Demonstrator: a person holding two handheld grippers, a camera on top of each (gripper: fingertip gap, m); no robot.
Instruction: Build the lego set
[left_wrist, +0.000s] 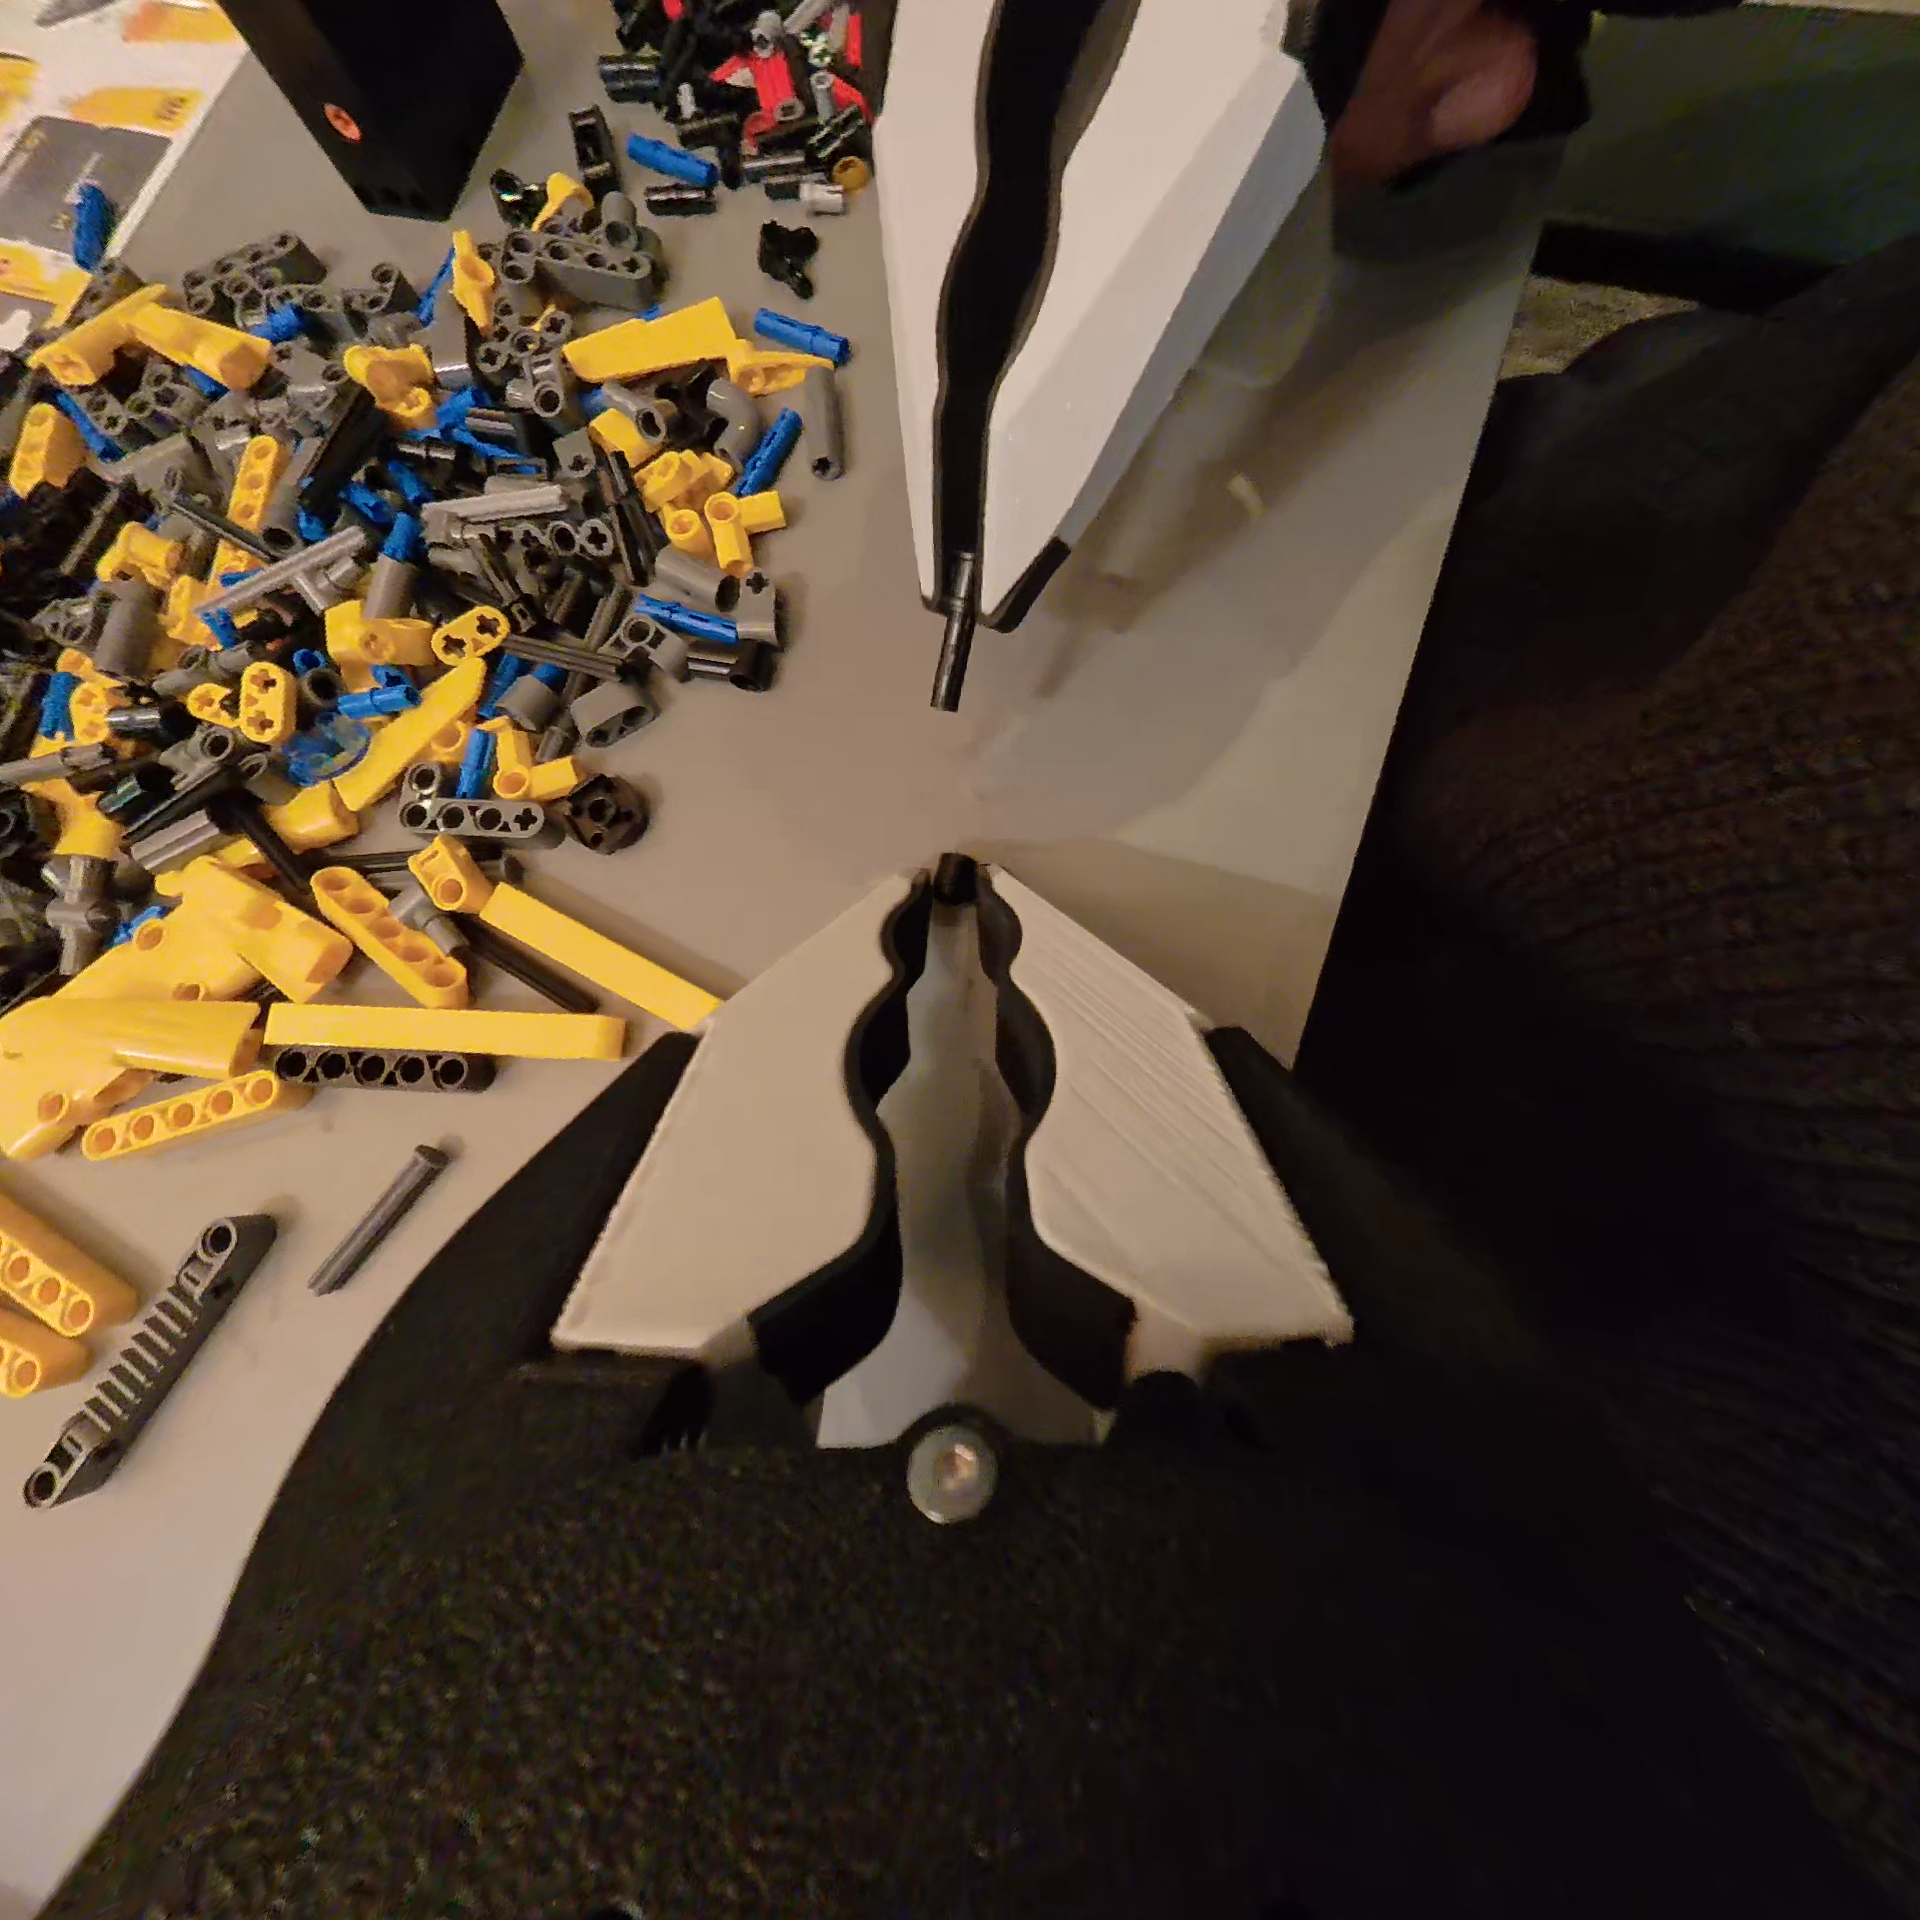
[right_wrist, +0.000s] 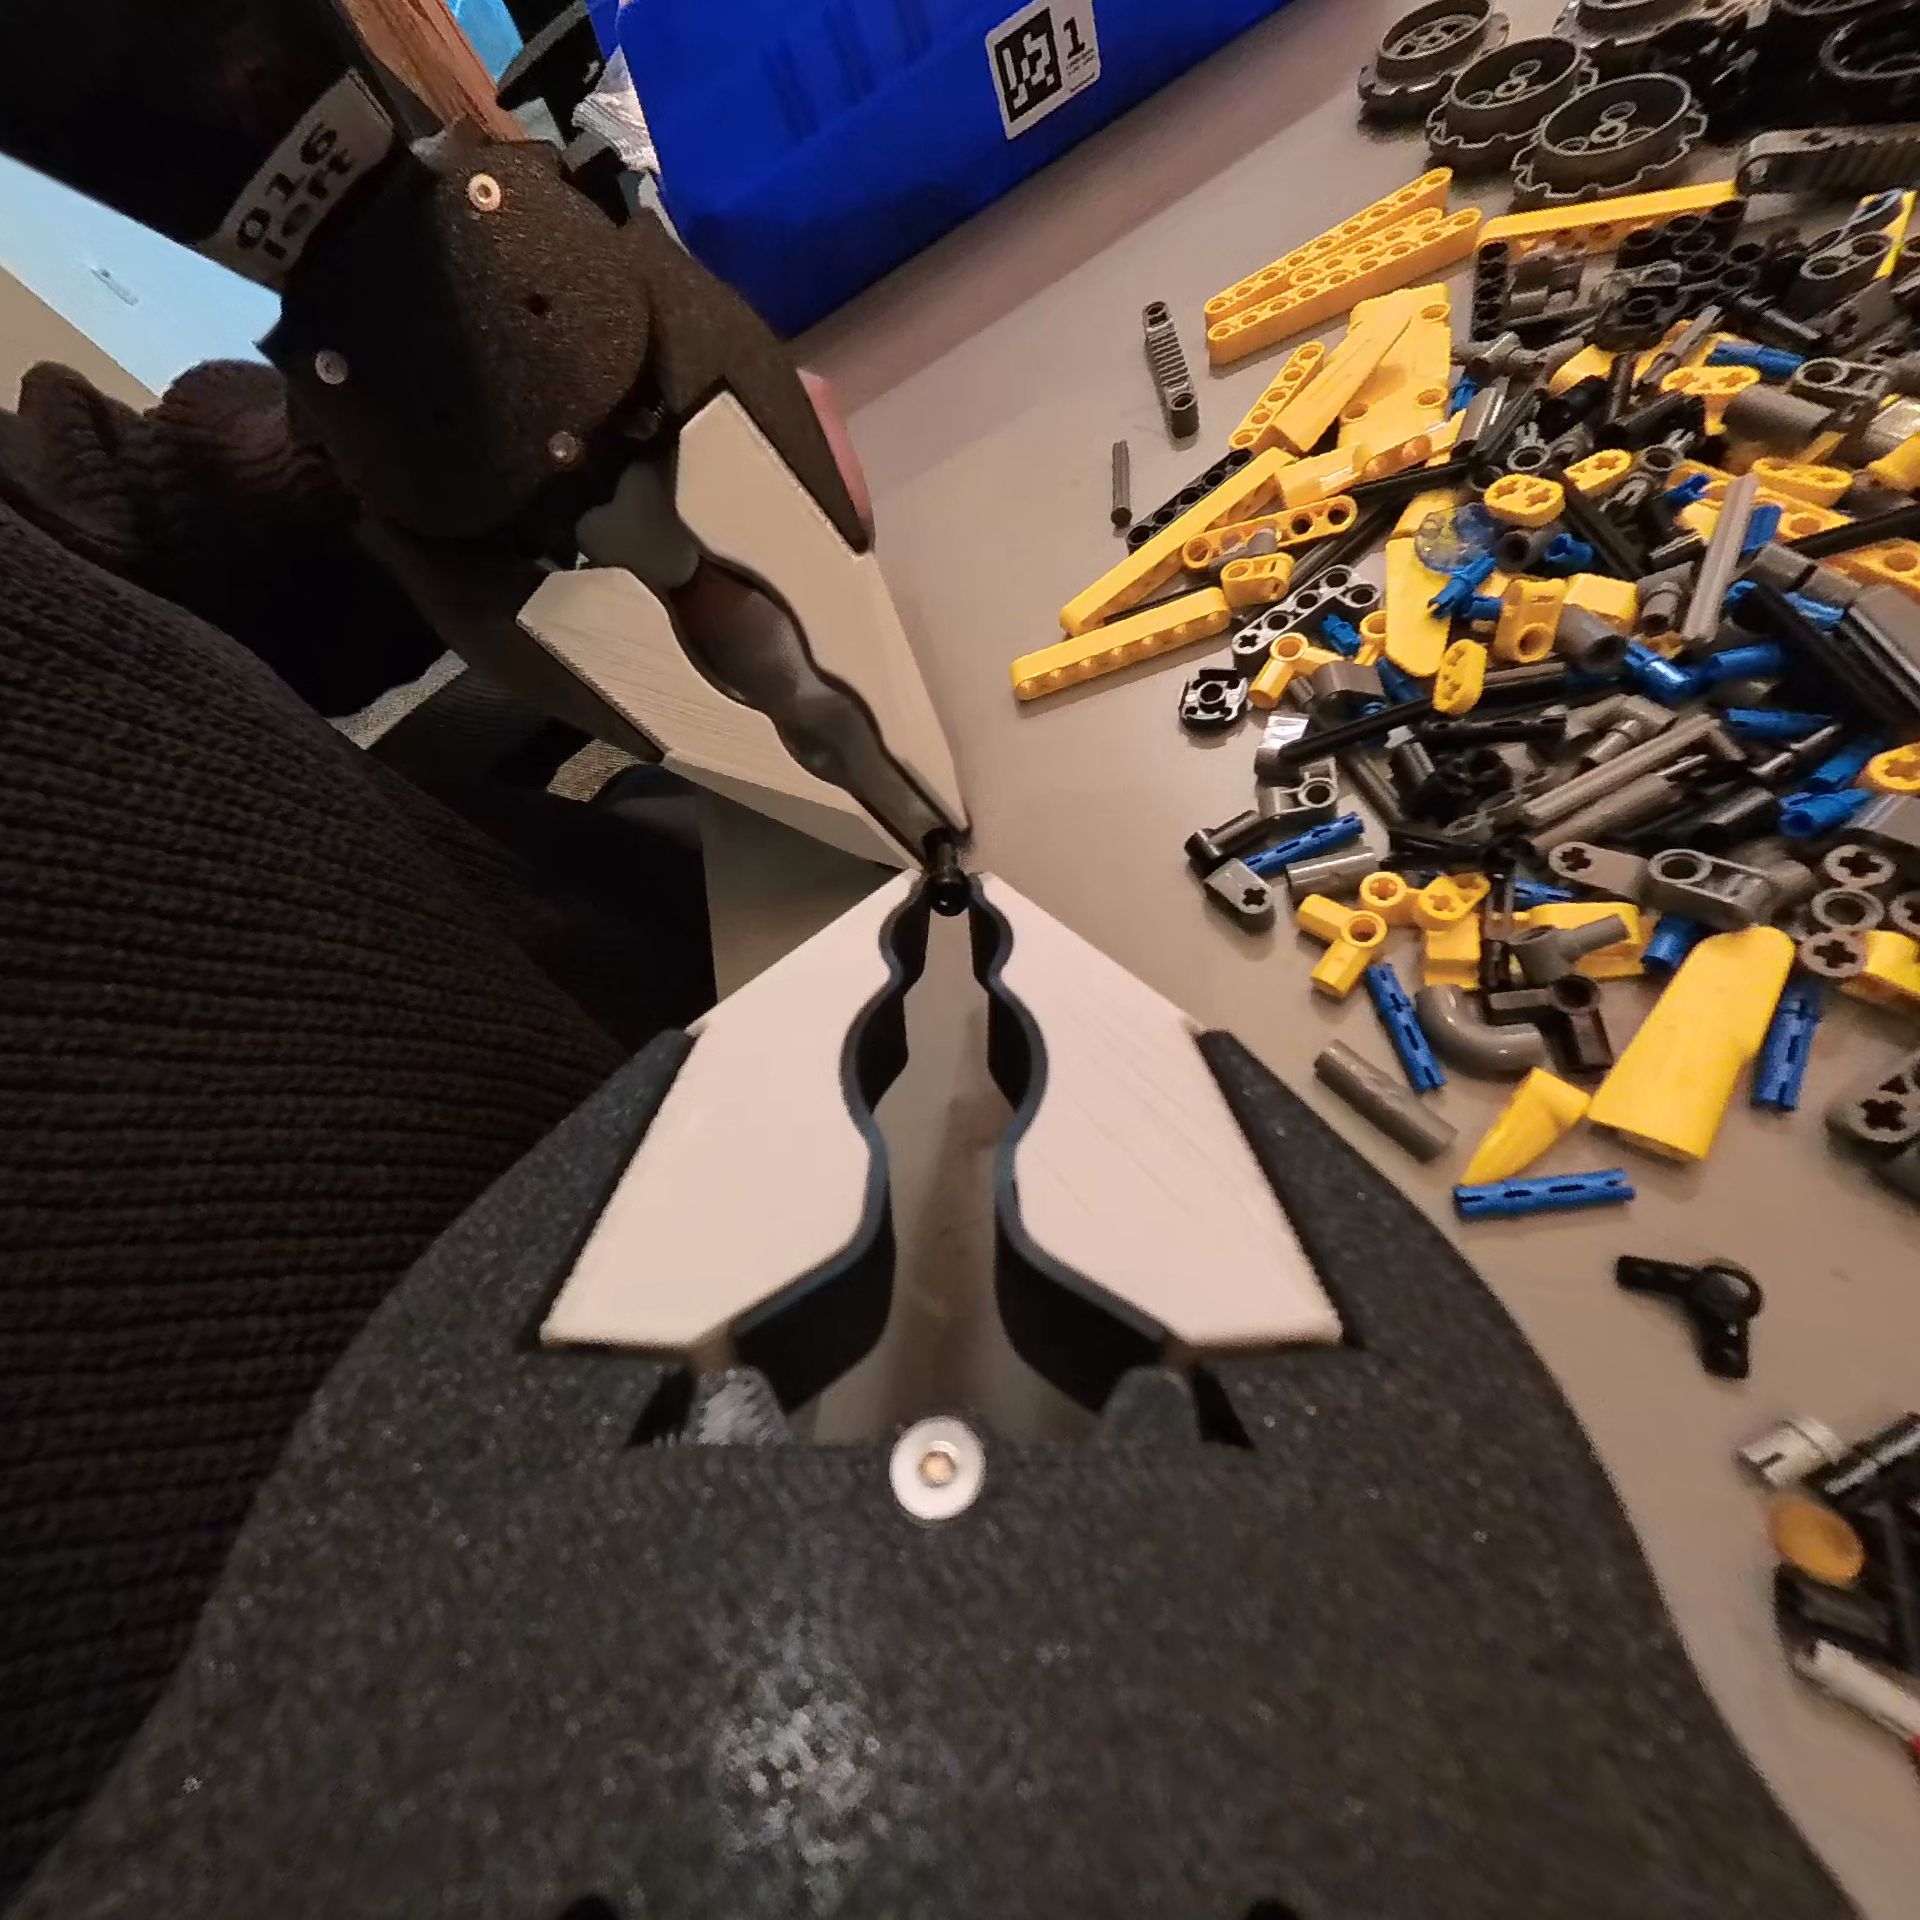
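My left tool (left_wrist: 948, 878) pinches a small black plastic pin (left_wrist: 950, 876); right tool (right_wrist: 943, 896) pinches a short black plastic peg (right_wrist: 945, 891), tips nearly meeting at frame centre. Blue bin (right_wrist: 831, 156), upper frame, bears a square-code sticker (right_wrist: 1042, 64). Grey surface (left_wrist: 831, 748).

Left tool (left_wrist: 951, 883): two white wedge-shaped fingers (left_wrist: 748, 1143) with fine printed ridges, inner edges lined with wavy black pads. Body a rough, speckled black shell; one silver screw (left_wrist: 952, 1473) in a washer sits at the centre behind the fingers.

Right tool (right_wrist: 943, 896): same build, white fingers (right_wrist: 1132, 1174), black wavy lining, grainy black shell, silver screw (right_wrist: 937, 1468).

Seen from the right wrist view, the left tool carries small screws and a grey tag with dark characters.

Person wears a dark knit sleeve (right_wrist: 208, 935).
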